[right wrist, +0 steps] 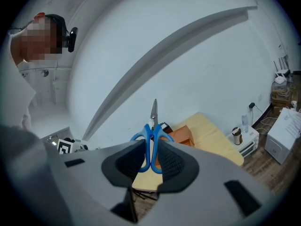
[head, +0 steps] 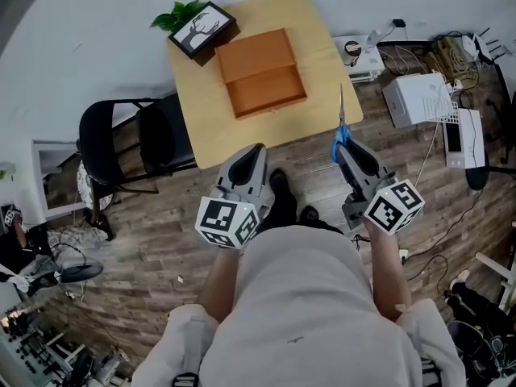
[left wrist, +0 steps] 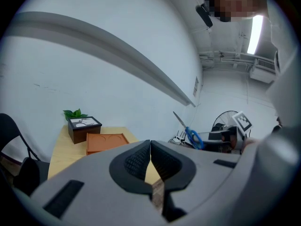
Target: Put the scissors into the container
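Observation:
Blue-handled scissors [head: 340,132] stick out of my right gripper [head: 342,147], blades closed and pointing away from me over the near right corner of the wooden table [head: 322,31]. In the right gripper view the jaws are shut on the scissors [right wrist: 151,135] by their blue handles. The orange container [head: 261,72], an open tray, sits in the middle of the table; the same container [left wrist: 104,142] shows in the left gripper view. My left gripper [head: 255,153] is shut with nothing in it, held off the table's near edge, left of the right one.
A black box with a deer picture [head: 202,28] and a green plant [head: 179,14] stand at the table's far left corner. A black folding chair [head: 137,139] is left of the table. White boxes [head: 419,99], cables and devices lie on the floor at right.

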Demonstrator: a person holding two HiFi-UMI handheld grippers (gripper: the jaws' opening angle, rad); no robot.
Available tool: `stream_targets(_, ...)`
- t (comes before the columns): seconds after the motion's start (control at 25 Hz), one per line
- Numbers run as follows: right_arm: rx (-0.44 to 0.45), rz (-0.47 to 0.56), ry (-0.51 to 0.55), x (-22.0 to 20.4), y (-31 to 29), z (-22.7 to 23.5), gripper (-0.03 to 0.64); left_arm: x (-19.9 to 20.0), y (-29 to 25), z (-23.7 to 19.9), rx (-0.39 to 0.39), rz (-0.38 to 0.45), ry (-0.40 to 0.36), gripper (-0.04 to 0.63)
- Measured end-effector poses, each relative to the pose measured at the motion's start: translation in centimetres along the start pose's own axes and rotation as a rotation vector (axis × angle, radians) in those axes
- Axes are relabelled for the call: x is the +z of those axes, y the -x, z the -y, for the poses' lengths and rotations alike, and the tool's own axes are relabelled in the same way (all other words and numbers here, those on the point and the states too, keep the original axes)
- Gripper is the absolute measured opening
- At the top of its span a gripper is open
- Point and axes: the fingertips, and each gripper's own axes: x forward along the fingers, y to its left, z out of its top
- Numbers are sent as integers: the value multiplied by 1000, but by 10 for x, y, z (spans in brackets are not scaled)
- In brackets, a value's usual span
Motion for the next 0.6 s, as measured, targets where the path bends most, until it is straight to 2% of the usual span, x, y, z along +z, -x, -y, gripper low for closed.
stream_targets(0.6,-32,12,17,16,-63,6,83,21,-32,-57,-37,6,-9,6)
